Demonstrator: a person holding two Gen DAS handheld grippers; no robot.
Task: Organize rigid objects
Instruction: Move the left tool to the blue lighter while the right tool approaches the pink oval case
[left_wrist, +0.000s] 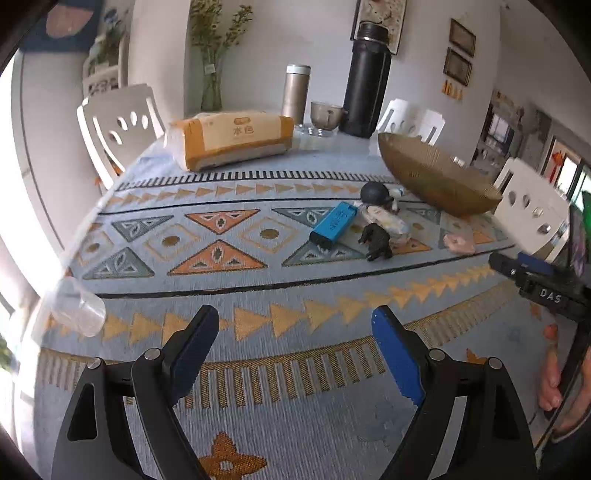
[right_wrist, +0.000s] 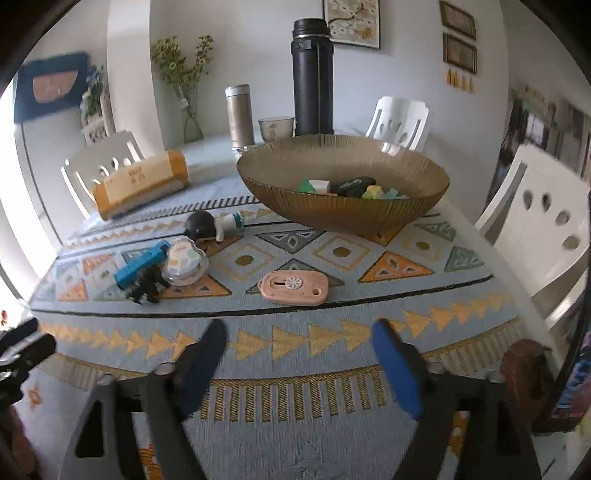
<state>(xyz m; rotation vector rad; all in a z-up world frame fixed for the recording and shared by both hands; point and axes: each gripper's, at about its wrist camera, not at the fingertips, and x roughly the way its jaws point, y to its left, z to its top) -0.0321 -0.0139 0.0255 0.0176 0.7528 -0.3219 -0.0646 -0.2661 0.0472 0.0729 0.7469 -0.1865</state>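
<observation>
A brown ribbed bowl (right_wrist: 343, 210) holds several small items; it also shows in the left wrist view (left_wrist: 432, 177). On the patterned cloth lie a pink flat cutter (right_wrist: 293, 288), a blue rectangular block (left_wrist: 334, 223), a black animal figure (left_wrist: 376, 242), a round patterned case (right_wrist: 183, 264) and a black-helmeted toy (right_wrist: 201, 225). My left gripper (left_wrist: 295, 321) is open and empty over the near cloth. My right gripper (right_wrist: 299, 332) is open and empty, just short of the pink cutter.
A tissue pack (left_wrist: 231, 138), a steel flask (left_wrist: 295, 92), a tall black thermos (left_wrist: 365, 81) and a cup (left_wrist: 325, 114) stand at the back. A clear plastic cup (left_wrist: 75, 308) lies at the left table edge. White chairs (right_wrist: 546, 229) surround the table.
</observation>
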